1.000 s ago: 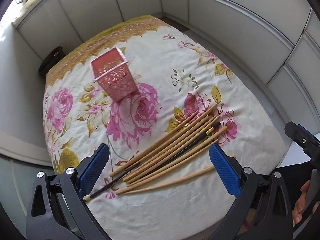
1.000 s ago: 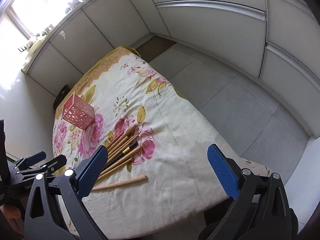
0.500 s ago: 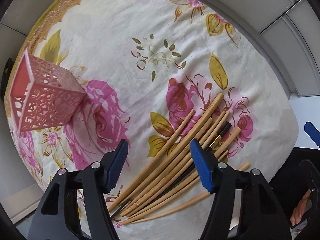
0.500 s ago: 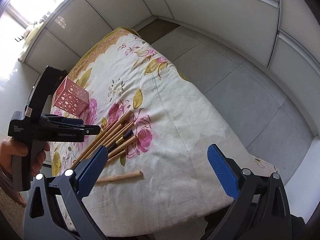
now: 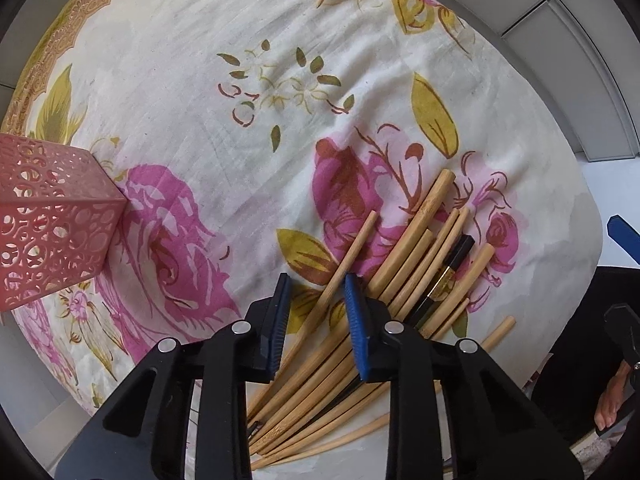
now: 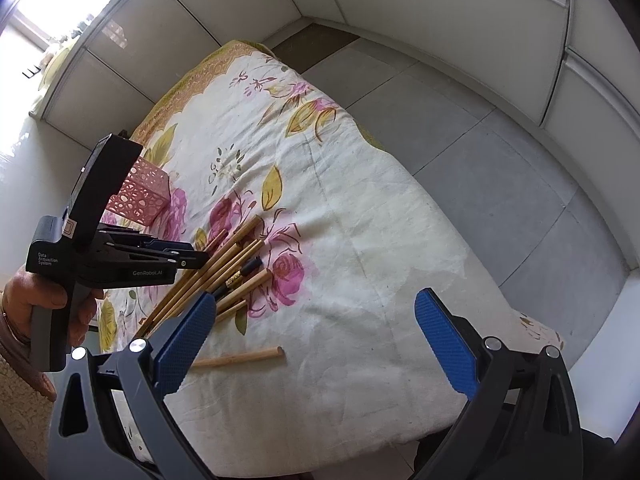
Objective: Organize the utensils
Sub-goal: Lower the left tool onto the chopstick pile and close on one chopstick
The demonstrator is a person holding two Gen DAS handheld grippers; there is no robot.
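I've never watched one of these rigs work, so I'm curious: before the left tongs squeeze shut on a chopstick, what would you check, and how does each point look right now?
1. Left tongs open enough: ok, a narrow gap remains.
2. One stick only between the pads: ok, a single bamboo chopstick runs through the gap; the rest of the pile lies beside the right pad.
3. Pads touching the stick: cannot tell.
4. Pink holder upright and reachable: ok, standing on the floral cloth, apart from the sticks.
5. Right tongs out of the way: ok, wide open, holding nothing.
6. Stray chopstick noted: ok, lying alone near the right tongs.
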